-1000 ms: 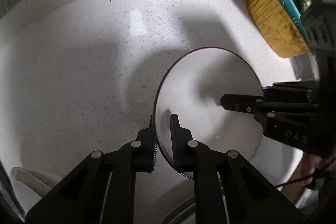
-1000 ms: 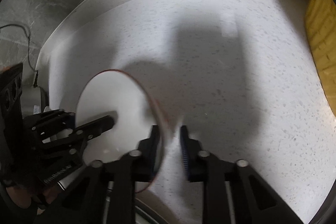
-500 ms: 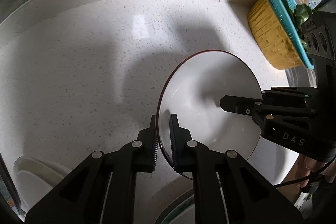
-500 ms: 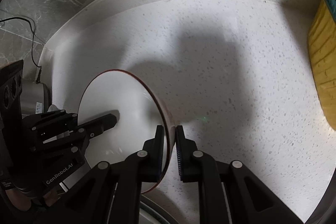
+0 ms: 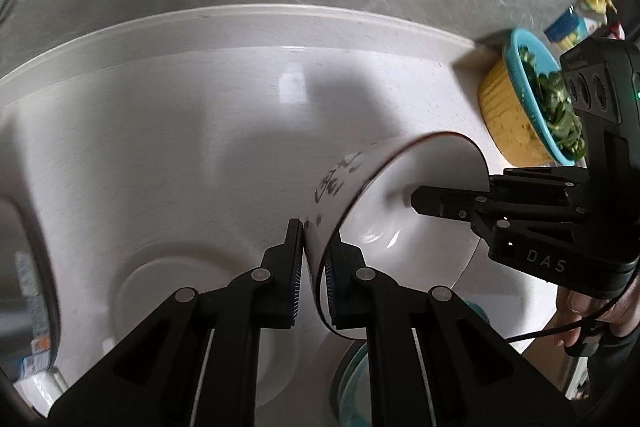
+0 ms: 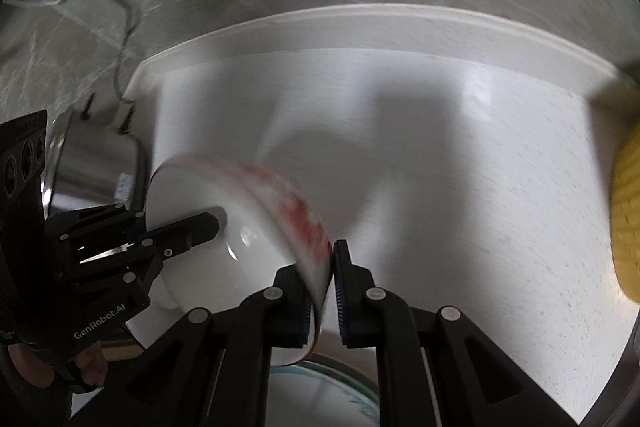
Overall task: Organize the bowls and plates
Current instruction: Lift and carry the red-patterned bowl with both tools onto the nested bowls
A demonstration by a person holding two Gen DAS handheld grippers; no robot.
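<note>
A white bowl with a dark rim and painted marks on its outside hangs tilted above the counter, held from both sides. My left gripper is shut on its near-left rim. My right gripper is shut on the opposite rim, and the bowl shows there blurred with a red pattern. Each gripper shows in the other's view, the right one in the left wrist view, the left one in the right wrist view. A white plate lies on the counter under the left gripper. A teal-rimmed dish lies below the bowl.
A yellow basket with a teal strainer of greens stands at the back right of the white speckled counter. A shiny steel appliance with a cord stands at the left. A raised lip and a grey stone wall back the counter.
Both grippers have lifted the bowl and tilted it so its painted outside now shows. The right gripper closed on the rim a second ago. The views now show more of the wall and are motion-blurred.
</note>
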